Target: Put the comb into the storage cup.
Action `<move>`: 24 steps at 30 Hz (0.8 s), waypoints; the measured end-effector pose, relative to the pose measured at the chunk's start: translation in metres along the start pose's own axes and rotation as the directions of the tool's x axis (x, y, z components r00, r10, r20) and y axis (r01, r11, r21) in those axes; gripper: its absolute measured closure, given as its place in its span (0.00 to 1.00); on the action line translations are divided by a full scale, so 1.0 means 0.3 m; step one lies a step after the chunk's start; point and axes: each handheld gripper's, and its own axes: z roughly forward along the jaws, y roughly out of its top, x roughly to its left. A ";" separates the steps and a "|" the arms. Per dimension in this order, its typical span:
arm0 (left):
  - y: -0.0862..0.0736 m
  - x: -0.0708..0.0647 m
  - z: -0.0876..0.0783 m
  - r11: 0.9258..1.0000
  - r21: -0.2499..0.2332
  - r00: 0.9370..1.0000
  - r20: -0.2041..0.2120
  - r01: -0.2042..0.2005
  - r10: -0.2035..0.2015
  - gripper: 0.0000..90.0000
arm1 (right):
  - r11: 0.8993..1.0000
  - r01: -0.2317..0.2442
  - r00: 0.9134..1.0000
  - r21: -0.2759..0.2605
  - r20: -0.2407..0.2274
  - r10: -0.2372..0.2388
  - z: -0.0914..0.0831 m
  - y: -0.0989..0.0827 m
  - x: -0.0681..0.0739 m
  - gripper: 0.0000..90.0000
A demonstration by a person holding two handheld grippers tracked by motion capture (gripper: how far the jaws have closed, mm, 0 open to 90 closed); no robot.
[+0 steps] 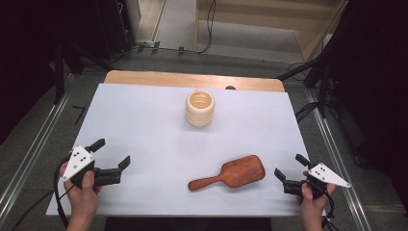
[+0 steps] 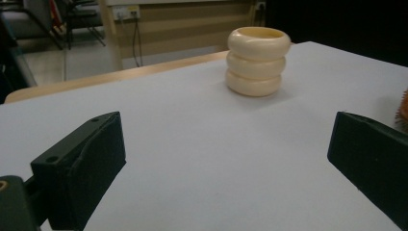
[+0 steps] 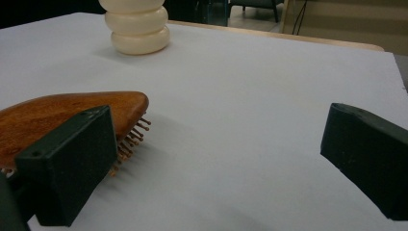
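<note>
Wooden hairbrush (image 1: pixel 229 173) lying bristles-down just beside the wide-open, empty right gripper (image 1: pixel 287 169), perhaps not quite touching; left gripper (image 1: pixel 111 155) likewise agape.

White sheet (image 1: pixel 144 125) covers most of a light wooden table (image 1: pixel 192 79); bare wood strip shows along the far edge. Grey floor (image 1: pixel 33 120) around the table, metal rails (image 1: pixel 29 159) running along both sides. Black cables (image 1: pixel 210 24) trail across the floor beyond the table. Pale wooden wall panel (image 2: pixel 192 29) behind, with a socket plate (image 2: pixel 126 10) and a cord hanging from it. Left and right margins very dark.
</note>
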 end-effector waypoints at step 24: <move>0.106 -0.120 0.160 0.996 0.041 0.987 0.142 -0.079 0.072 0.00 | 1.000 0.007 1.000 0.009 -0.009 -0.007 0.003 0.000 0.002 0.00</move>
